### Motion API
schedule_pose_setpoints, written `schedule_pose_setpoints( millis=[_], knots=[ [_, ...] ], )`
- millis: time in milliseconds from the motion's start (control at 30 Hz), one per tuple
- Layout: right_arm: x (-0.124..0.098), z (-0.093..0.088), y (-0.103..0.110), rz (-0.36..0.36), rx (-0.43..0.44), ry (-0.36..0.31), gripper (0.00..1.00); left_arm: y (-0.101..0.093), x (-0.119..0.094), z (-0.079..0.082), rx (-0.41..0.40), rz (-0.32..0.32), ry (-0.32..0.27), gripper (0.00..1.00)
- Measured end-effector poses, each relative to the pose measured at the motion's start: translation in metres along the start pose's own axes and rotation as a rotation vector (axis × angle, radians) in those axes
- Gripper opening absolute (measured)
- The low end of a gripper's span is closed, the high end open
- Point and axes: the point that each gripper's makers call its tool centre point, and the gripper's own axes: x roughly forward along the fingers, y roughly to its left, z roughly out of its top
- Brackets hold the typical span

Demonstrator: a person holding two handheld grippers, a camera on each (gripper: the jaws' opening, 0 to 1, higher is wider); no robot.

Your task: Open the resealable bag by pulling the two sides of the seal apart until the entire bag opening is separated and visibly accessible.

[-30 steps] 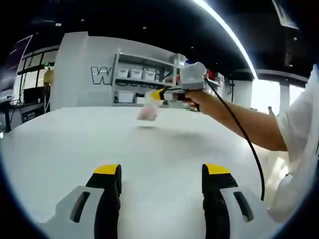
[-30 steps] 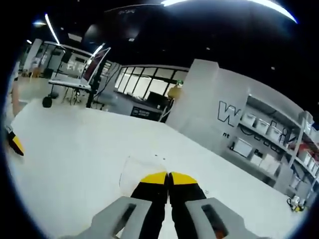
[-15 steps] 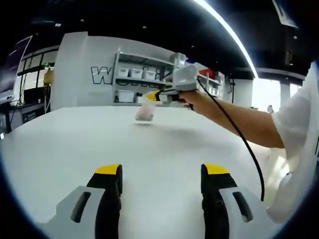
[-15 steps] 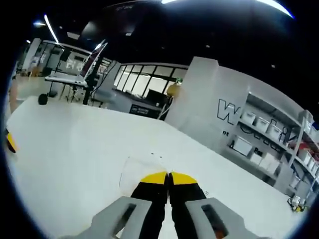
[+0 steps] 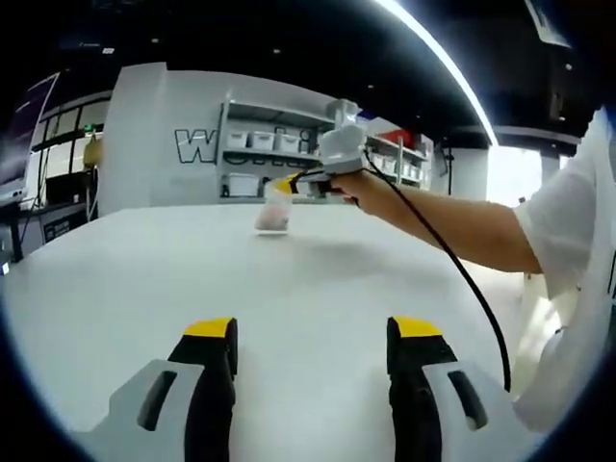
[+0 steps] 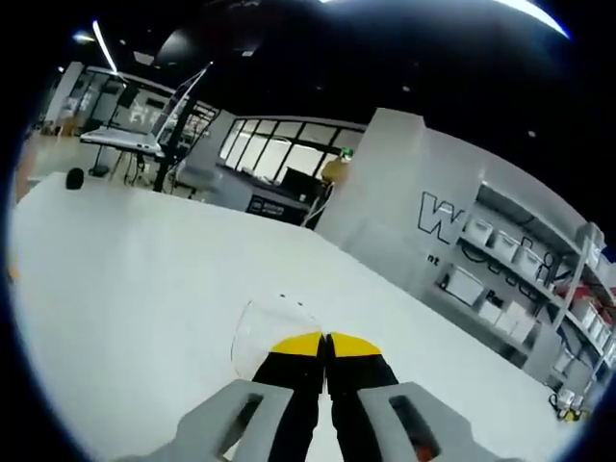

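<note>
Clear plastic bag [image 6: 258,332] x1, pinched by right hand-held gripper [image 6: 325,343], prob. lifted, left hand-held gripper [image 5: 313,330] released.

On the grey wall [image 5: 154,135] ahead of me I read only a large "W"; shelves hide the remaining letters.

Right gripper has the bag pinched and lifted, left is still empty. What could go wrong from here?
1. The right gripper pinches one edge of the clear bag, which hangs above the table. It might slip out when pulled.
2. The right gripper may have both seal sides clamped together; the right gripper view cannot settle that. If so, pulling won't part them.
3. The left gripper is open and far from the bag, and the clear film is hard to see, so it could miss the opposite lip.
</note>
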Motion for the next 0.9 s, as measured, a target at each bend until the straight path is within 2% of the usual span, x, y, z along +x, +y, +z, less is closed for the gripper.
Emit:
schedule_pose_setpoints(
  millis=[200,633,900],
  knots=[
    [0.006,-0.001,0.003,0.011,-0.011,0.002,0.00,0.000,-0.001,0.000,0.000,0.000,0.001,0.62],
    [0.002,-0.018,0.018,0.048,0.066,0.025,0.00,-0.001,-0.001,0.000,0.003,-0.002,0.006,0.62],
    [-0.005,-0.029,0.036,0.074,0.132,0.042,0.00,-0.001,-0.001,0.001,0.001,-0.002,0.009,0.62]
  ],
)
